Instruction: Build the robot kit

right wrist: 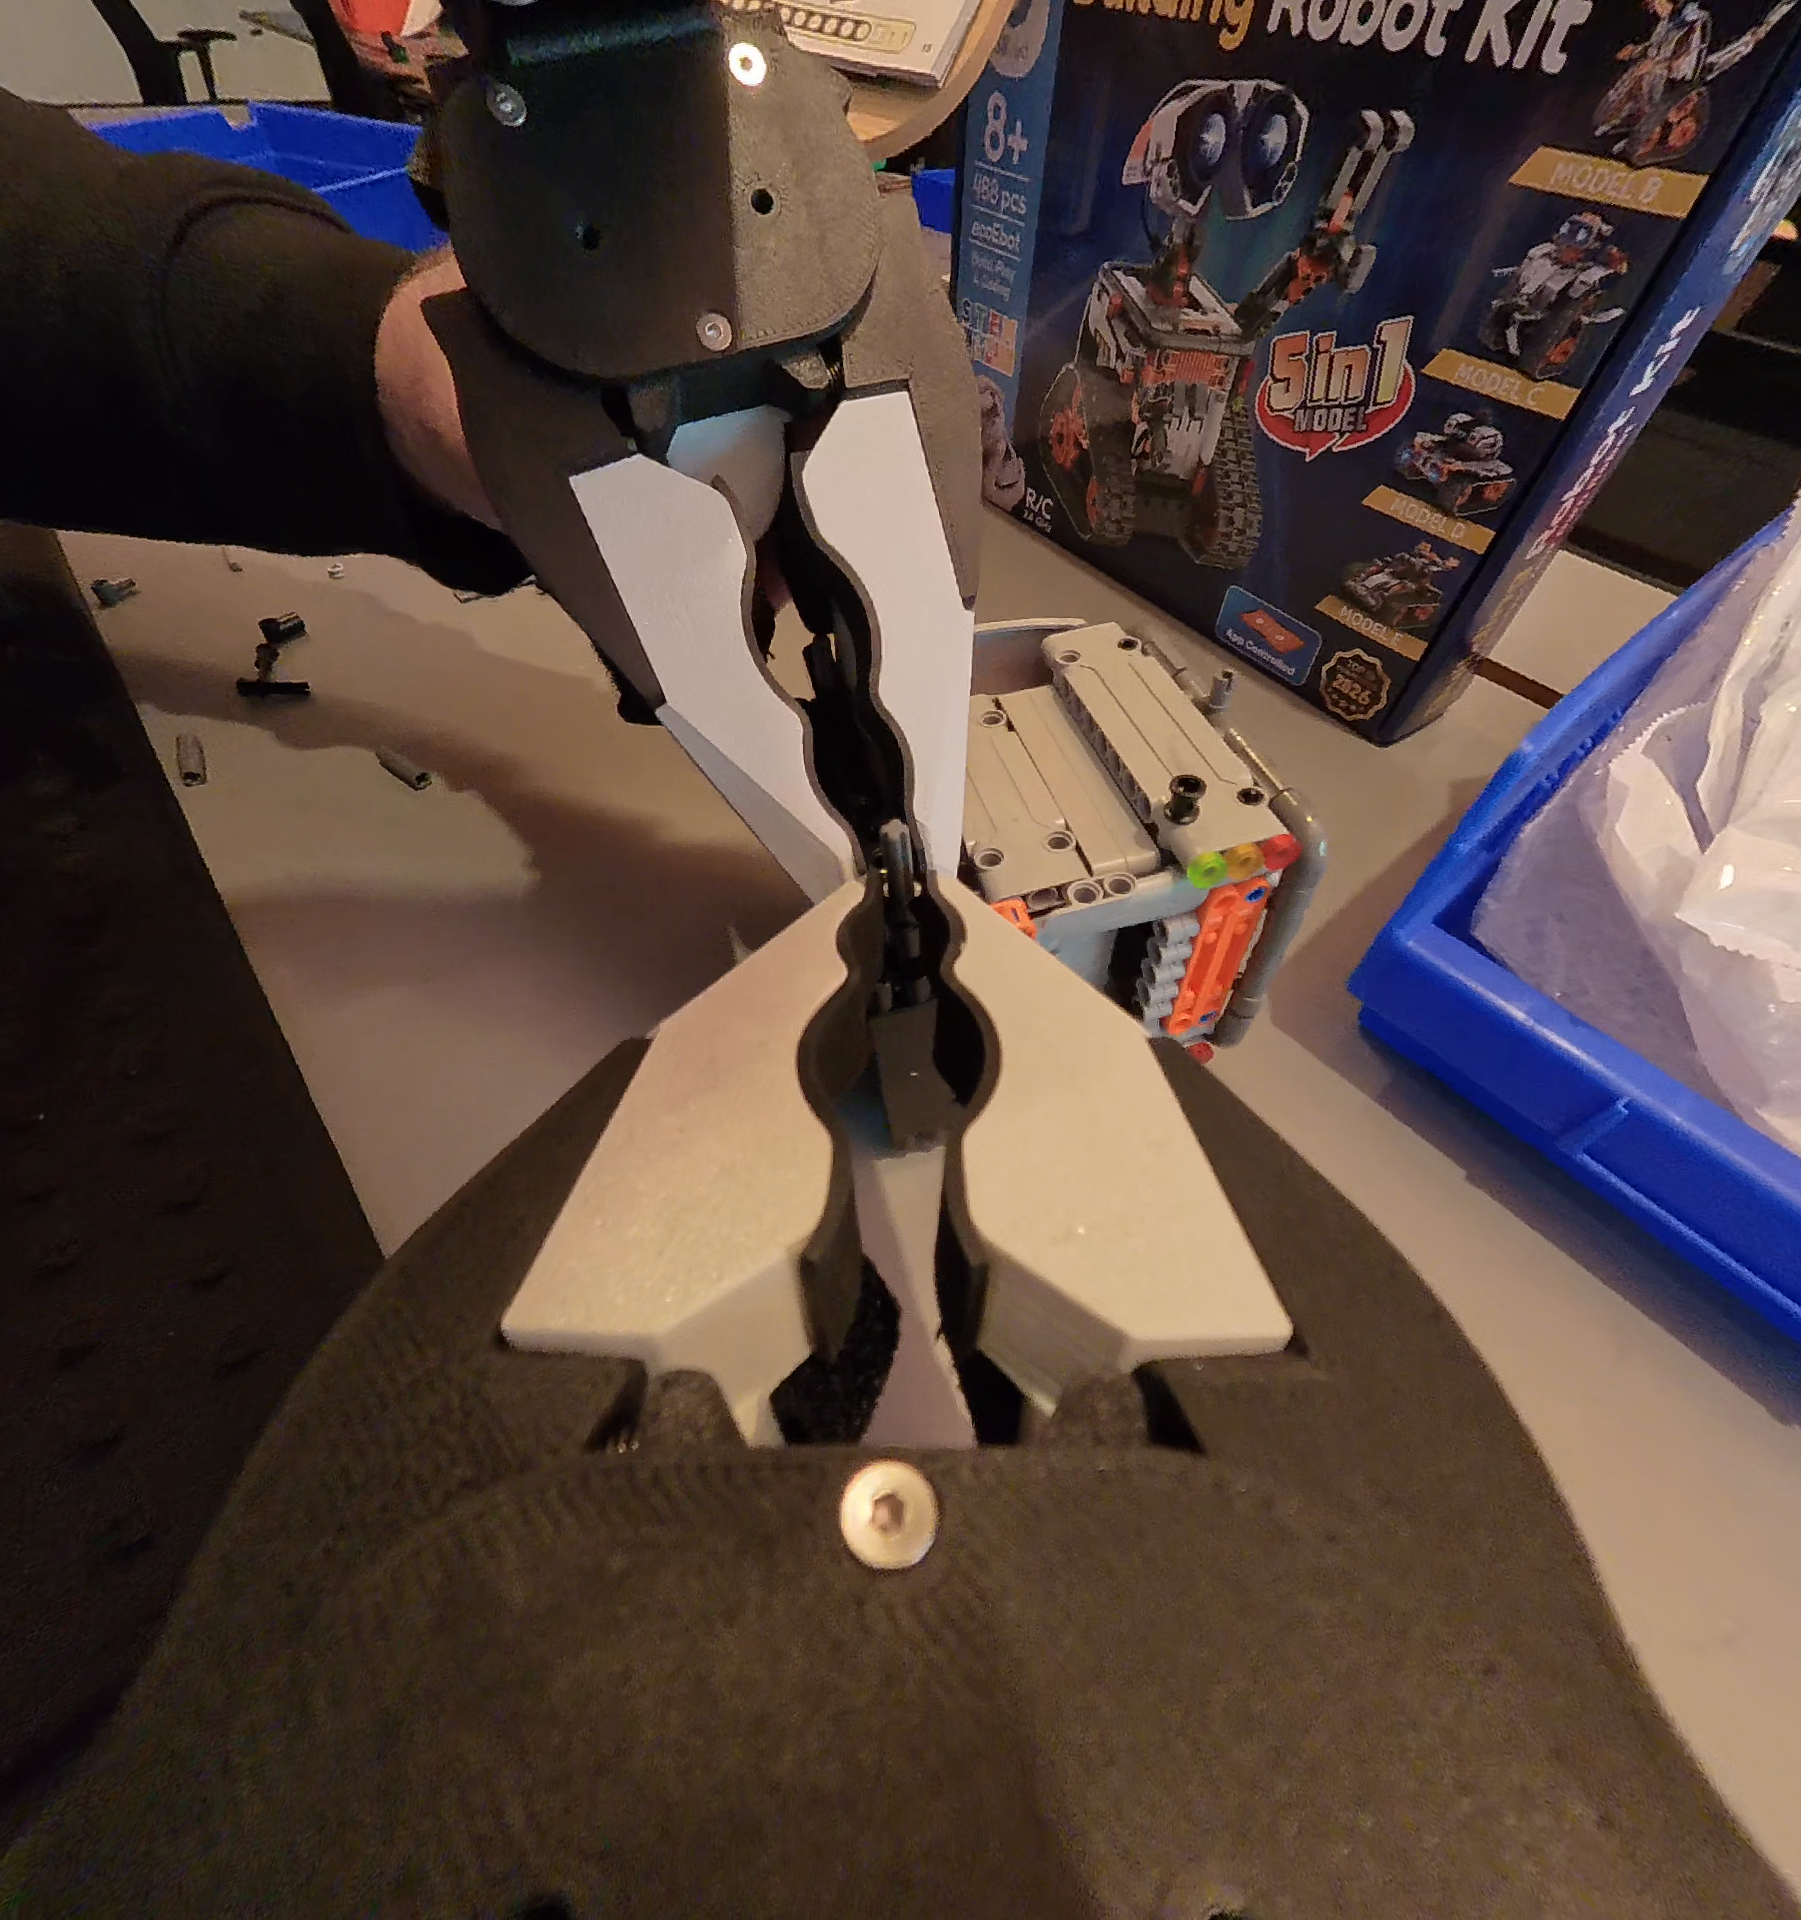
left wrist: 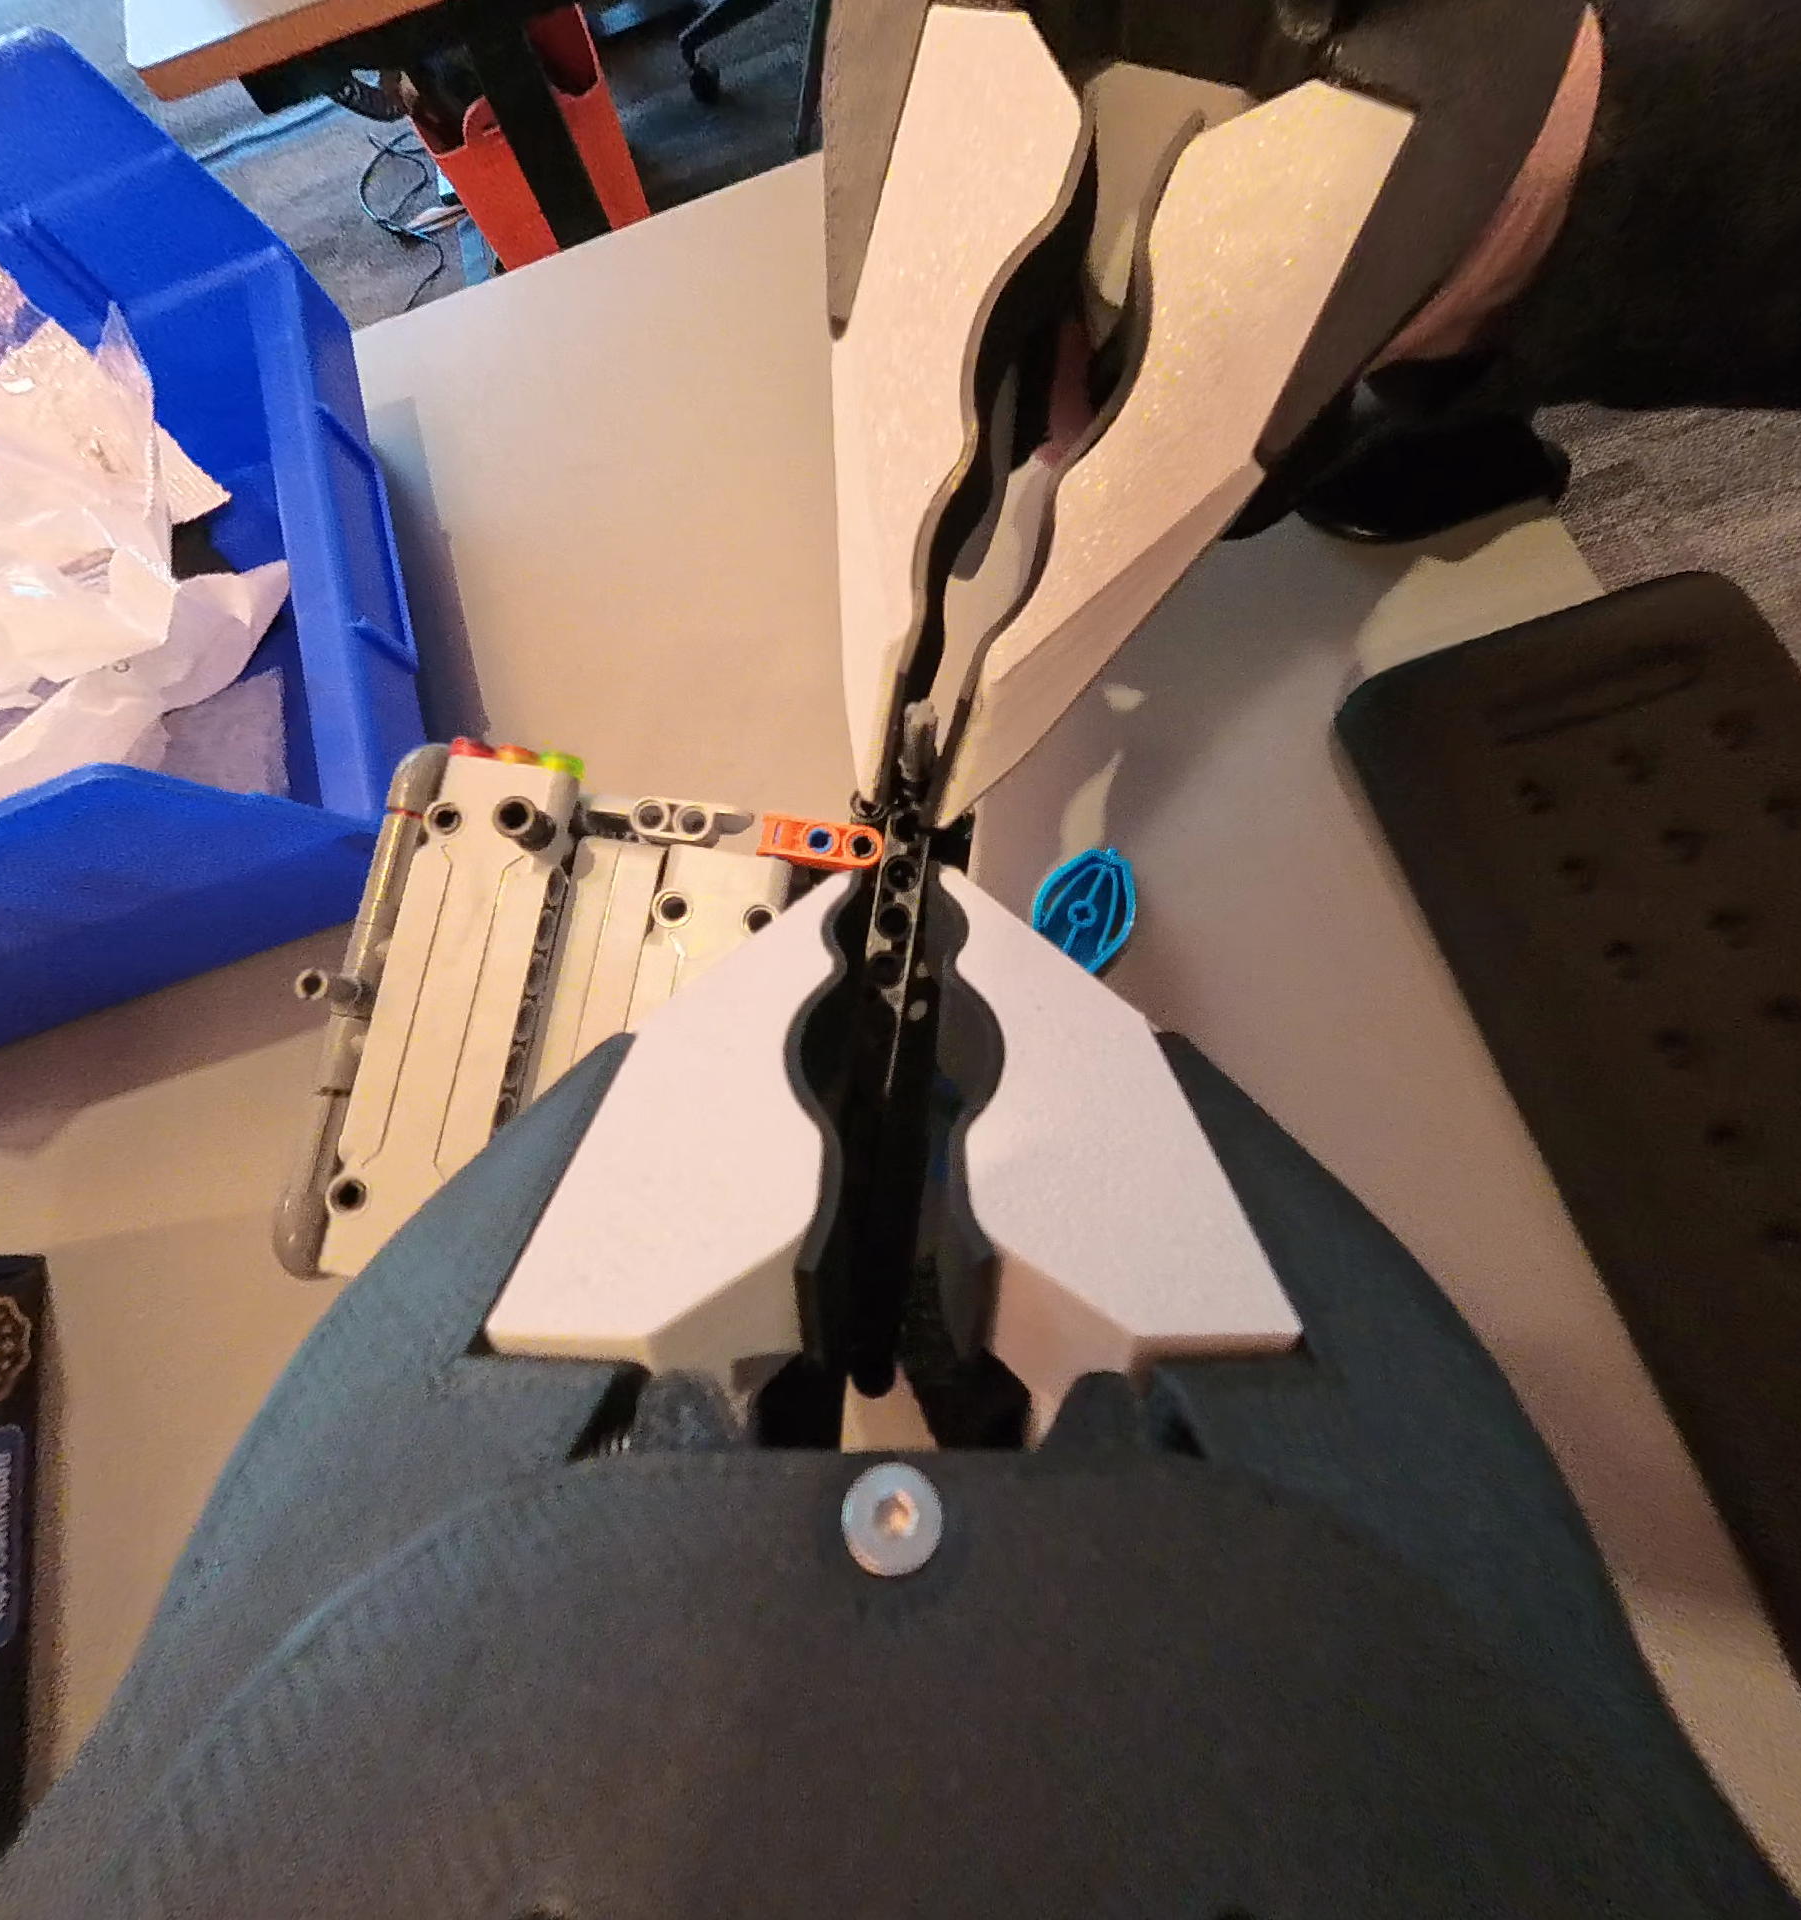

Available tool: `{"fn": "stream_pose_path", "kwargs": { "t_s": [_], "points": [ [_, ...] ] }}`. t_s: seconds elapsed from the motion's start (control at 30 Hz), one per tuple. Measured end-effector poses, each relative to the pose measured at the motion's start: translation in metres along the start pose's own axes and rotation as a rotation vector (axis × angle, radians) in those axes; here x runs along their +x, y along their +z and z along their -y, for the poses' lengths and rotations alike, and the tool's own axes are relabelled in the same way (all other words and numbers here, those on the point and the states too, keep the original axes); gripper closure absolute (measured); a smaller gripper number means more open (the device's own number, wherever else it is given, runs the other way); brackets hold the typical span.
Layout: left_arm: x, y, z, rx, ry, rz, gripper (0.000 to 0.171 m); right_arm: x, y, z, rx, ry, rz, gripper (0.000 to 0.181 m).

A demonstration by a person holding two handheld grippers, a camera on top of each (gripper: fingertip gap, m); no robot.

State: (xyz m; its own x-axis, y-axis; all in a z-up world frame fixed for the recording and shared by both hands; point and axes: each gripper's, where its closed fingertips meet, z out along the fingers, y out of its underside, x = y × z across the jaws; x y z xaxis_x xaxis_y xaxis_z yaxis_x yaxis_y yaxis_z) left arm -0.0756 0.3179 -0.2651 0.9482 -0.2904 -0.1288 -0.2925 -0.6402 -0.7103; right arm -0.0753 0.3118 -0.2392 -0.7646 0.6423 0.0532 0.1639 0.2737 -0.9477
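- Left gripper (left wrist: 901, 883): fingers clamped narrow on a long black perforated plastic beam (left wrist: 898, 935).
- Right gripper (right wrist: 901, 883): fingers pinched on a small grey plastic pin (left wrist: 917, 732), tip to tip with the left, at the beam's far end.
- Grey brick-built block (left wrist: 501, 977) sits on the pale tabletop (left wrist: 615, 520), beside a blue plastic bin (left wrist: 252, 416).

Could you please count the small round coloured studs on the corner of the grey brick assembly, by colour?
Green stud: 1
Yellow stud: 1
Red stud: 1
Total: 3
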Motion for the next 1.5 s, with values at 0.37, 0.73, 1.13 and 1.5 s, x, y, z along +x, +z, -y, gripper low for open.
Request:
{"fn": "stream_pose_path", "kwargs": {
  "t_s": [0.37, 0.73, 1.13, 1.5],
  "points": [
    [0.0027, 0.0003, 0.0004, 0.036, -0.019, -0.016, 0.164, -0.0007, -0.0024, -0.0005, -0.050, -0.049, -0.038, 0.178],
    [0.0035, 0.0006, 0.0014, 0.042, -0.030, -0.022, 0.166, 0.0028, -0.0034, -0.0025, -0.080, 0.036, 0.045, 0.178],
    [0.0031, 0.0002, 0.0016, 0.070, -0.087, -0.061, 0.166, 0.0022, -0.0021, -0.0032, -0.023, 0.090, 0.121, 0.178],
    [0.0013, -0.0007, 0.0012, 0.087, -0.137, -0.089, 0.165, 0.0021, -0.0005, -0.0025, 0.020, 0.001, 0.056, 0.177]
  ]
}}
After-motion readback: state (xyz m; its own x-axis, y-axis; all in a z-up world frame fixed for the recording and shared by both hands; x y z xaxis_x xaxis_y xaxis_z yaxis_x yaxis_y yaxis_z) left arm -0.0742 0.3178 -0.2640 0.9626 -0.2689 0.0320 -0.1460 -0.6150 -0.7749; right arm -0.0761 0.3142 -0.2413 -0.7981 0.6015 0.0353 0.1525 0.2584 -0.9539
